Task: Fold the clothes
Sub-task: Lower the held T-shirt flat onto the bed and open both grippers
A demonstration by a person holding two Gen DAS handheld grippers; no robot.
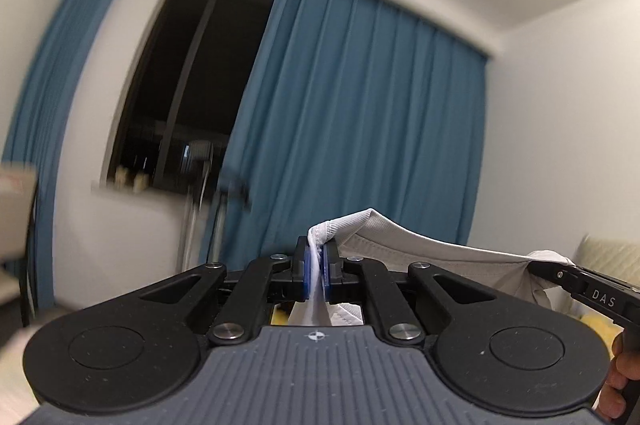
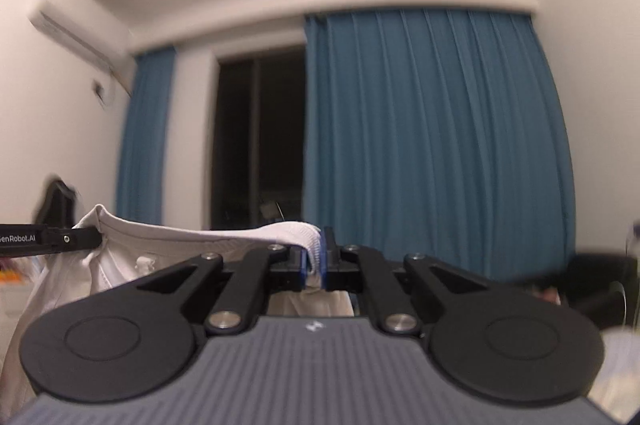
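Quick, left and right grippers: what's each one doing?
Left gripper: shut on the white garment.
Right gripper: shut on the same garment.

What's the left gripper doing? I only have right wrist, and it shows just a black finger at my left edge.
Observer: Left gripper is shut on the shirt; white fabric is pinched between its blue pads.
Operator: Is the cloth taut on that side?
Observer: From left wrist the hem sags in a shallow curve across to the right gripper, so not fully taut.
Operator: Anything below the shirt?
Observer: Something yellow shows under the right gripper, too blurred to name. A hand on the right gripper's handle sits at the lower right edge.
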